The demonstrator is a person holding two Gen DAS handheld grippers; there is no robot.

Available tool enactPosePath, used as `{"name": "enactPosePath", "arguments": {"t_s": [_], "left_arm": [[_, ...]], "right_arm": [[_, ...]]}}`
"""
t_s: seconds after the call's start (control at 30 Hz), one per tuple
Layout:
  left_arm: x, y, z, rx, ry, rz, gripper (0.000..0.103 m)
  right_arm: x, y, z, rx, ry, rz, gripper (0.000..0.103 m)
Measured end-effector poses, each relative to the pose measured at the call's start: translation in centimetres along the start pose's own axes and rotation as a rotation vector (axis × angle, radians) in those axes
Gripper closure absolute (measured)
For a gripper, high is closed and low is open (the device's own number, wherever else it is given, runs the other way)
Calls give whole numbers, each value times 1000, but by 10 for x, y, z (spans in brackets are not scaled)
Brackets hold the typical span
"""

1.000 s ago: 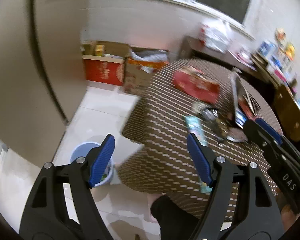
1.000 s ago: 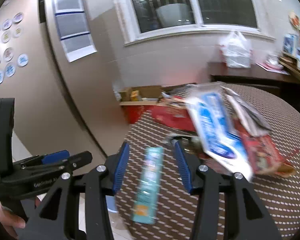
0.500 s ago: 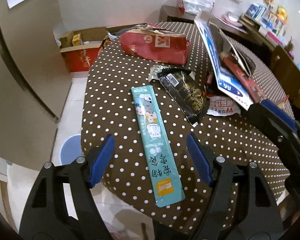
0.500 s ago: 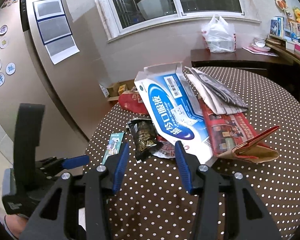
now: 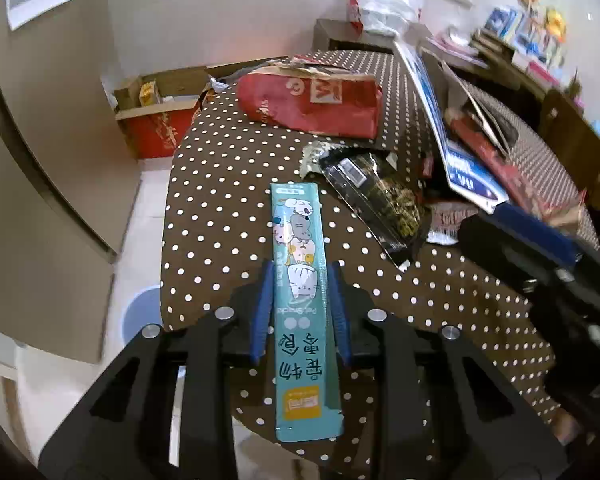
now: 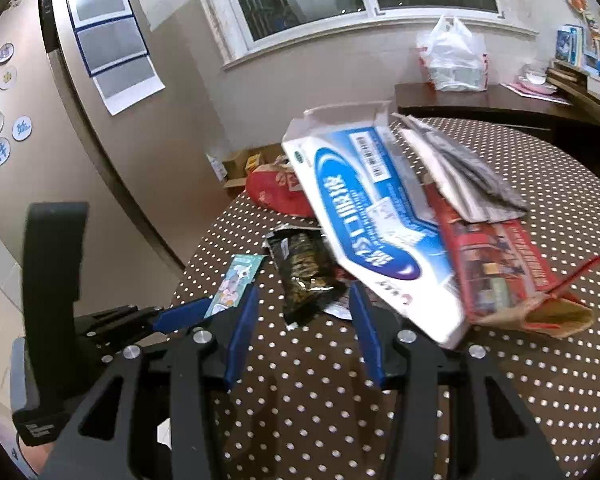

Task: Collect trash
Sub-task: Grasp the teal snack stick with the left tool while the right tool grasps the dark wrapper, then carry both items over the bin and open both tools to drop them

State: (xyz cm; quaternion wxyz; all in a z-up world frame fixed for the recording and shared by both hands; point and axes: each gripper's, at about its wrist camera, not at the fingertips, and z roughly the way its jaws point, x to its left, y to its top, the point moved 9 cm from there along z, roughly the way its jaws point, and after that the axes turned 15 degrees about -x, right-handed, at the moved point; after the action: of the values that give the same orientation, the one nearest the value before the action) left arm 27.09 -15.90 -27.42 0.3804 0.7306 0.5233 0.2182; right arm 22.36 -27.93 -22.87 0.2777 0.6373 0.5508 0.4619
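left wrist view: the left gripper (image 5: 300,300) has narrowed sharply from the wide spread it showed half a second ago, and its blue pads now sit along both long edges of the teal snack wrapper (image 5: 298,264). the fingers look clenched on the wrapper, which lies flat on the dotted tablecloth (image 5: 220,208) near the table's front edge, its lower end hanging past the rim. the black foil packet (image 5: 380,200) lies just beside it to the right, and the red paper bag (image 5: 312,104) farther back. a pale blue bin (image 5: 140,312) shows on the floor below left.

right wrist view: the right gripper (image 6: 304,328) is released, jaws apart and holding nothing, hovering before the black foil packet and the blue-and-white carton (image 6: 372,232).

judgement: the first piece of trash seems secured; lifting it toward the bin comes next.
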Motion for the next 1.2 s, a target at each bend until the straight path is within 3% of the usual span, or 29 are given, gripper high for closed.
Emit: {"name": "enactPosePath", "arguments": {"t_s": [0.23, 0.53, 0.7, 0.87, 1.03, 1.2], "left_arm": [[37, 15, -7, -55, 17, -99, 76], [53, 23, -18, -98, 31, -138, 76], [56, 22, -21, -101, 20, -148, 76], [64, 22, -28, -115, 18, -168, 76], [81, 20, -41, -137, 23, -194, 76], [114, 14, -58, -158, 59, -237, 76]], "right_arm": [[10, -3, 31, 66, 0, -25, 56], [16, -4, 68, 144, -94, -119, 56], [23, -13, 73, 174, -102, -161, 71], [34, -15, 59, 141, -73, -139, 82], [57, -1, 34, 77, 16, -87, 83], [110, 4, 22, 51, 143, -84, 83]]}}
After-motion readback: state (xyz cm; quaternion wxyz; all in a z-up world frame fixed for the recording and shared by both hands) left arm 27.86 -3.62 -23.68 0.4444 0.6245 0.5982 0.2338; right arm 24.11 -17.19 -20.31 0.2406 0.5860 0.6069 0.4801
